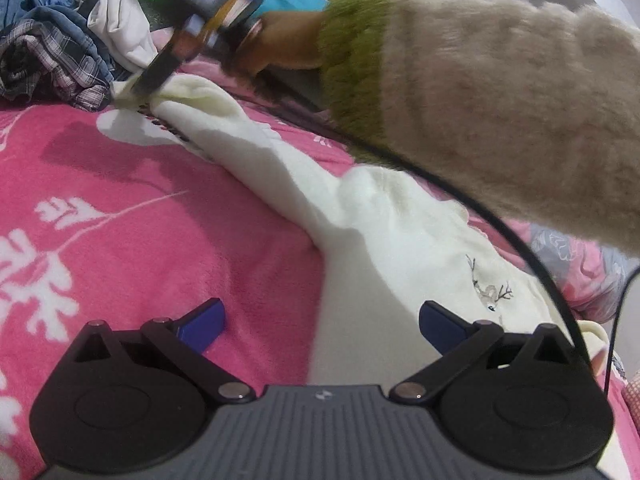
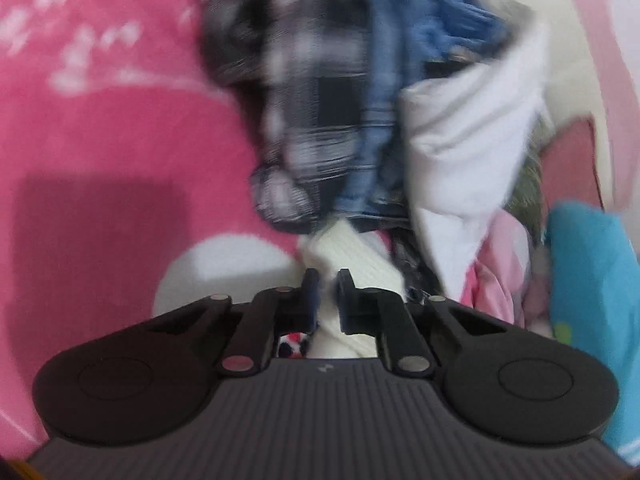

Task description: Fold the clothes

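Right hand-held gripper (image 2: 325, 280) pinches the cream fleece garment's (image 1: 372, 216) ribbed cuff — left hand-held gripper (image 1: 322, 320) gapes empty.

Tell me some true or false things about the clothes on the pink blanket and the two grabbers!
1. The right gripper pinches the cream sweater. True.
2. The left gripper is clamped on the sweater. False: its jaws stand open, holding nothing.
3. The blanket is green. False: it is pink with white patterns.
4. A plaid shirt lies in the pile beyond the sweater. True.
5. The sweater has a small deer design. True.
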